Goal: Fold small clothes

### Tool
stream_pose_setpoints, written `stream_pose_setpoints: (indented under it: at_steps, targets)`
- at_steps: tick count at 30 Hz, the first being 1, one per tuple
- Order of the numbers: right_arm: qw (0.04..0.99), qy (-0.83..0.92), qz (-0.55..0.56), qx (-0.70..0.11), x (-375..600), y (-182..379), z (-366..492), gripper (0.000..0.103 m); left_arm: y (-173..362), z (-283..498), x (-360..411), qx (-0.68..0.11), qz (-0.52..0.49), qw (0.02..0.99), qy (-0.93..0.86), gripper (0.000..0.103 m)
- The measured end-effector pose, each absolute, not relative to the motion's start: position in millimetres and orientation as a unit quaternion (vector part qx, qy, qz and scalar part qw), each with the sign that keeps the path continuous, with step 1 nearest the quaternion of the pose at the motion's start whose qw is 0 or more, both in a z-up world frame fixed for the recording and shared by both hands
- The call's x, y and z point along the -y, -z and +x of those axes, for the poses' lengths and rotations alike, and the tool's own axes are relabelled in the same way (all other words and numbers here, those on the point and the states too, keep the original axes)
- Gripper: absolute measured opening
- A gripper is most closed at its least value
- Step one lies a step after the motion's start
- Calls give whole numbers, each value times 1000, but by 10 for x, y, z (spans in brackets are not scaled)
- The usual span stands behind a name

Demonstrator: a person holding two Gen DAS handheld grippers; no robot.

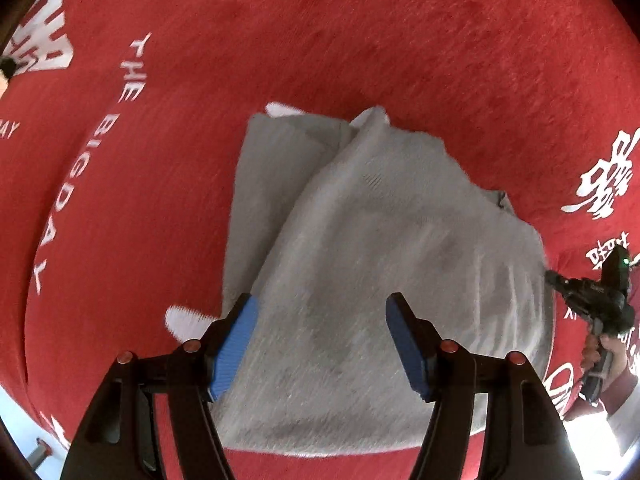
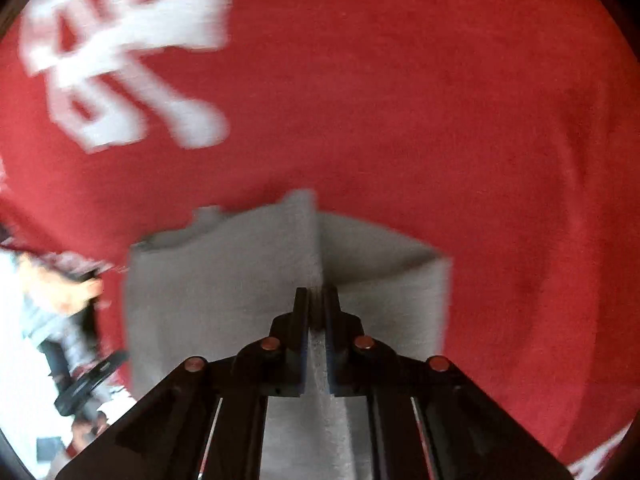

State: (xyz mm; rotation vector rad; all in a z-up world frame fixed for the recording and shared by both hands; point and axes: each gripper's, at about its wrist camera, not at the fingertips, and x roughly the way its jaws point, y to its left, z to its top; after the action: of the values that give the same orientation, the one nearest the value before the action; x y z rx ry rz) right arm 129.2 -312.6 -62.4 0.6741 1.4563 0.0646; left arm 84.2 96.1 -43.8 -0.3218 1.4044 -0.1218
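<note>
Blue-padded fingers of the left gripper stand wide apart over a grey garment, with nothing between them. From the left wrist view, the garment lies partly folded on a red cloth printed with white lettering; one layer is doubled diagonally over another, and white trim peeks out at its lower left and top edges. At the far right of this view the right gripper appears small and dark at the garment's right edge, held by a hand; whether it pinches the fabric cannot be told from here. The picture is somewhat blurred.

From the right wrist view, the right gripper's fingers are closed together on a raised ridge of the grey garment, which is pinched between the pads and falls away on both sides. The garment spreads out ahead of the gripper on the red cloth, with large white characters on the cloth to the upper left. At the left edge, blurred, a person's hand holds the other gripper's dark handle.
</note>
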Motion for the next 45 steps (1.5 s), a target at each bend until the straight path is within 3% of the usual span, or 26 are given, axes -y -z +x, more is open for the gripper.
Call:
stream_pose_setpoints:
  at_steps: [4,9,15,24,30,31,33,35,41,45]
  targets:
    - [693,-27,308,-651,3184,550,1180,19,353,716,-1083,-643,-149,749,52,67]
    - [698,-75,308,-642,3070,306,900,20,270,560,-1220,-652,-141,742,70,67]
    - [674,-169,297,-655,2433,96,448,35,351,365,-1352,-668,-142,723,104,67]
    - [612,-252,260,-704,986,245,-39,35,518,338,-1378,-669,-149,702,196,67]
    - [594,-219,301,-713,736,405,-279,35,608,442,-1379,-667,-163,682,250,66]
    - [594,-214,304,-713,729,417,-283,35,630,452,-1360,-668,-159,681,256,58]
    - [594,-203,306,-716,689,433,-307,35,690,455,-1296,-674,-147,671,272,22]
    - [593,-193,302,-721,649,450,-304,35,686,443,-1270,-670,-132,676,277,9]
    - [592,-189,279,-732,451,355,-262,35,403,273,-1620,-633,-172,694,295,9]
    - [582,-184,271,-744,387,428,-288,35,742,96,-1937,-665,-180,680,251,9]
